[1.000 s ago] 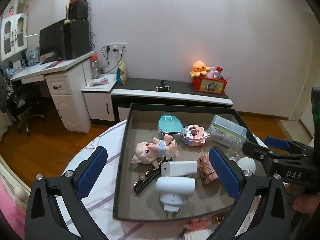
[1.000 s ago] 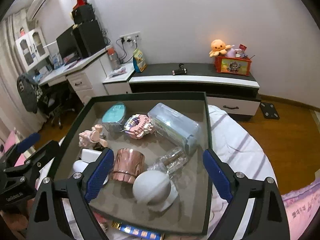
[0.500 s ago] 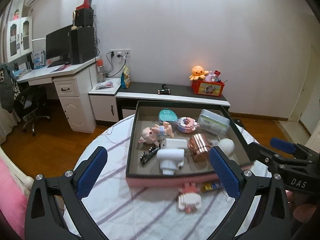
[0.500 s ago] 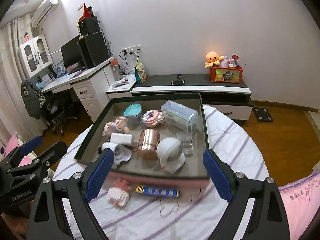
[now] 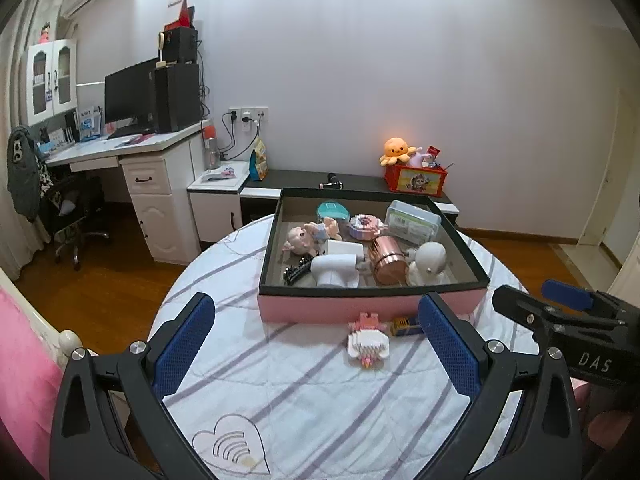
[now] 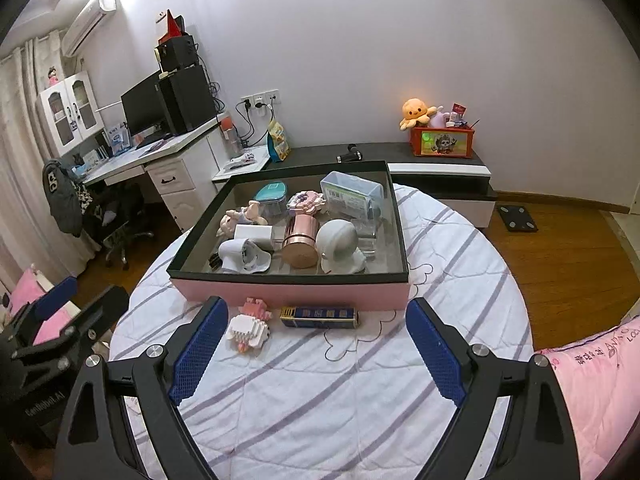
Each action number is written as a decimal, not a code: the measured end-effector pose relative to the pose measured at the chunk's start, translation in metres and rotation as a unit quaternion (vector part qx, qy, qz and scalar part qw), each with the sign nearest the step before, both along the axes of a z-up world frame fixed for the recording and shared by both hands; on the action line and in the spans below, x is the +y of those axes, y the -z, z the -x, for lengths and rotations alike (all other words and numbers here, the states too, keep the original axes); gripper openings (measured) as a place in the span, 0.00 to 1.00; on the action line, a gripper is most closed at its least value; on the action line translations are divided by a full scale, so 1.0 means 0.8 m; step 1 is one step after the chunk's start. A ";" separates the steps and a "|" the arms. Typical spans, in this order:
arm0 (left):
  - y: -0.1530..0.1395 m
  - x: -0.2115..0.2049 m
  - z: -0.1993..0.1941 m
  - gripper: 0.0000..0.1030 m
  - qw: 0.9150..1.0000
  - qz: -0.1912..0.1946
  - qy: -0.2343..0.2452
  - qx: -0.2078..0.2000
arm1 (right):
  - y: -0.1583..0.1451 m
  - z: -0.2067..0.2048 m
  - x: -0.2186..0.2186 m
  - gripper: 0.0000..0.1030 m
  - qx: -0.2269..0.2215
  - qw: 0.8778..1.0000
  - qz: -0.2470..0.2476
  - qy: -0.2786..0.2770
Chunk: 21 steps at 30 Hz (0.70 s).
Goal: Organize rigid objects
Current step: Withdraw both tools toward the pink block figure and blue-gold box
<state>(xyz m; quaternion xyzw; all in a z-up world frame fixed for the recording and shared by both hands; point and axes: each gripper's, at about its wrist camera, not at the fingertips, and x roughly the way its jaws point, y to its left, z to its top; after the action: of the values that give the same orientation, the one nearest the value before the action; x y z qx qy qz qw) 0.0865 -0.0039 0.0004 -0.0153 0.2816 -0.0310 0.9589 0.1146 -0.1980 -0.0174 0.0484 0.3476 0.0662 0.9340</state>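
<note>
Fingers (image 6: 436, 350) spread, empty; block toy (image 6: 248, 329) beside box (image 6: 292, 291).

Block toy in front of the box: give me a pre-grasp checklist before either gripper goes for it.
1. Block toy lies free on the tablecloth, nothing on top of it: ok.
2. Left gripper open and empty: ok.
3. Right gripper open and empty: ok.
4. Blue pack lies apart from the toy, small gap between them: ok.
5. Room in the box for the toy: not ok on the near side, crowded; bare floor only by the right wall.
6. Toy holds together when squeezed: cannot tell.
</note>
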 end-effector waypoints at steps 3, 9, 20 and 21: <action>0.003 -0.003 0.004 1.00 1.000 0.000 0.002 0.003 | -0.001 0.007 -0.001 0.89 -0.003 1.000 -0.002 0.002; 0.006 -0.004 0.005 1.00 1.000 0.001 0.002 0.006 | -0.002 0.009 -0.003 0.89 -0.004 1.000 -0.001 0.003; 0.036 -0.007 -0.021 1.00 0.999 0.006 -0.001 0.037 | 0.025 -0.011 -0.007 0.89 0.027 1.000 0.007 0.009; 0.042 -0.009 -0.025 1.00 0.999 0.006 0.000 0.043 | 0.031 -0.015 -0.008 0.89 0.034 0.999 0.009 0.010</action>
<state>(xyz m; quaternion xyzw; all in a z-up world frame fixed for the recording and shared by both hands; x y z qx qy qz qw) 0.1067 -0.0107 -0.0334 -0.0225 0.3227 -0.0322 0.9457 0.1266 -0.2045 -0.0423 0.0456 0.3789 0.0520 0.9228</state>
